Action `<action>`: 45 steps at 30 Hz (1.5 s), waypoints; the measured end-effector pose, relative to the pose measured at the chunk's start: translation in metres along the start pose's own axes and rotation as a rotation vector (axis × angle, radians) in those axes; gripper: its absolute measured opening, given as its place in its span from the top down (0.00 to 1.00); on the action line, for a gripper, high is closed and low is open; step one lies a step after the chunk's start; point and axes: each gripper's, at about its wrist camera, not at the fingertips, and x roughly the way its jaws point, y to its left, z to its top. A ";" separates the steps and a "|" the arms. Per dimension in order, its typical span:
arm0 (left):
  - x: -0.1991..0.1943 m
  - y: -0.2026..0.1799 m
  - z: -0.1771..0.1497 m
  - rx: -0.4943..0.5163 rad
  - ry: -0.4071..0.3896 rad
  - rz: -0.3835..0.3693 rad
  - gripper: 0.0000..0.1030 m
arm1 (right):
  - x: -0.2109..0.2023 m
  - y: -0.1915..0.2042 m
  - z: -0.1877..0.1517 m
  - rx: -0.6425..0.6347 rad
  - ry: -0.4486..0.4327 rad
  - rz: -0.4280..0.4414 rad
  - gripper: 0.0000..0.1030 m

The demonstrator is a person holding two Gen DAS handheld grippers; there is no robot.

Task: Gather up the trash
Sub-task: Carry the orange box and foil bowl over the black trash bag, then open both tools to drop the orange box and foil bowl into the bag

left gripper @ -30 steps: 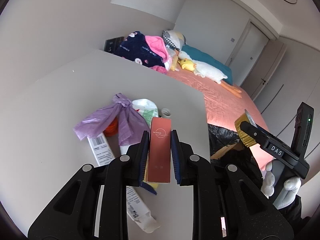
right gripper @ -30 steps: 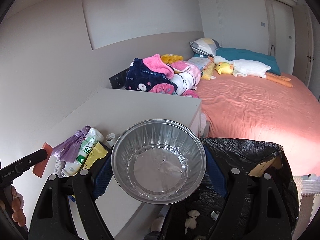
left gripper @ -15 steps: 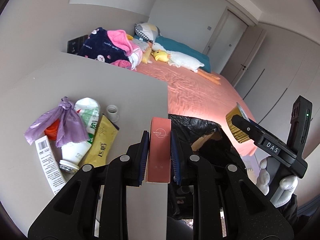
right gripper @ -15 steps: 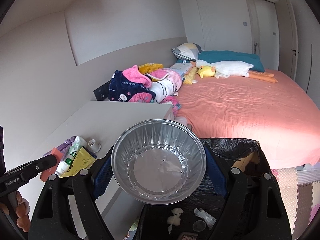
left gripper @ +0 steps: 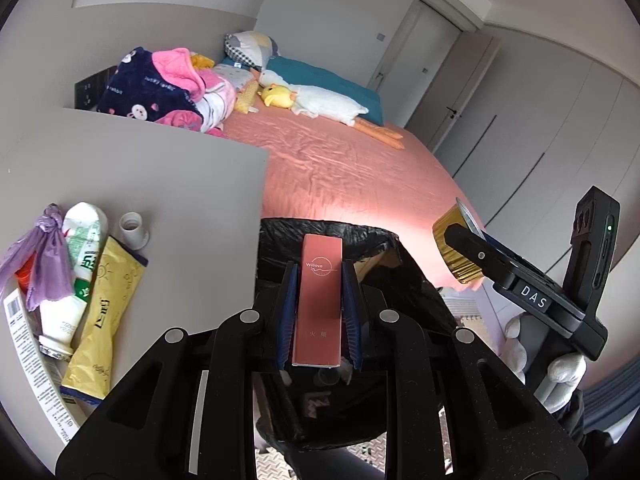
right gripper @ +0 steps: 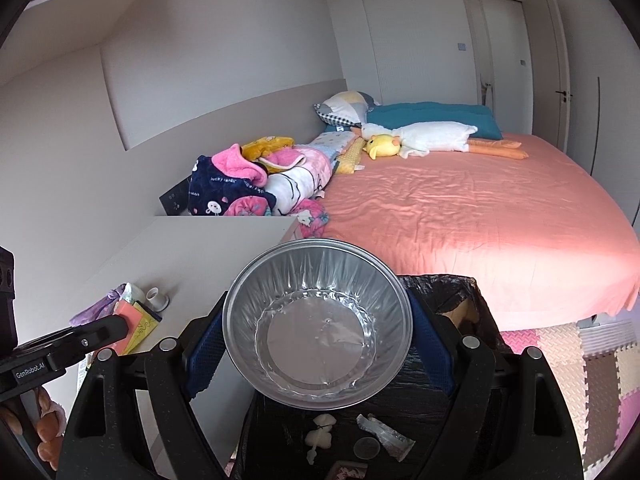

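Clamped endwise in the left gripper (left gripper: pixel 319 308), red box (left gripper: pixel 319 300) directly over black trash bag (left gripper: pixel 384 248); foil bowl (right gripper: pixel 317 322) pinched wide in the right gripper (right gripper: pixel 317 340), likewise above.

Grey table (left gripper: pixel 168 184) bears tubes (left gripper: pixel 82 264), cap (left gripper: pixel 134 229), purple bag (left gripper: pixel 44 264).

The red box (left gripper: pixel 318 300) at the lower middle of the left wrist view carries the brand "Willove" in small white letters near its upper end, with two faint characters lower down that are too small to read. At the right of that frame, the right gripper (left gripper: pixel 460 246) bears a white label reading "DAS". At the lower left of the right wrist view, the left gripper (right gripper: pixel 108 330) is marked "GenRobot.AI". The navy blanket (right gripper: pixel 228 192) at middle left shows "lucky rabbit".
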 end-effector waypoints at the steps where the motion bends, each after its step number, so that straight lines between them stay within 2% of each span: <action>1: 0.003 -0.003 0.001 0.005 0.005 -0.009 0.79 | -0.001 -0.003 0.000 0.006 -0.001 -0.003 0.20; 14: 0.037 -0.037 0.006 0.069 0.083 -0.099 0.79 | -0.006 -0.036 0.001 0.061 -0.006 -0.039 0.20; 17: 0.047 -0.046 0.009 0.090 0.109 -0.180 0.78 | -0.010 -0.046 0.001 0.092 -0.021 -0.018 0.19; 18: 0.050 -0.050 0.010 0.102 0.116 -0.215 0.76 | -0.013 -0.050 0.002 0.113 -0.034 -0.020 0.15; 19: 0.054 -0.054 0.011 0.106 0.128 -0.233 0.54 | -0.015 -0.055 0.002 0.139 -0.049 -0.032 0.09; 20: 0.058 -0.056 0.013 0.100 0.126 -0.223 0.09 | -0.018 -0.060 0.003 0.167 -0.067 -0.049 0.07; 21: 0.059 -0.056 0.014 0.091 0.097 -0.195 0.07 | -0.021 -0.065 0.003 0.192 -0.084 -0.062 0.04; 23: 0.061 -0.058 0.016 0.092 0.075 -0.159 0.06 | -0.024 -0.073 0.003 0.219 -0.095 -0.076 0.03; 29: 0.059 -0.045 0.014 0.061 0.063 -0.117 0.06 | -0.023 -0.078 0.002 0.220 -0.087 -0.088 0.03; 45: 0.034 -0.013 0.010 0.012 0.016 -0.058 0.06 | -0.013 -0.043 -0.002 0.155 -0.082 -0.051 0.03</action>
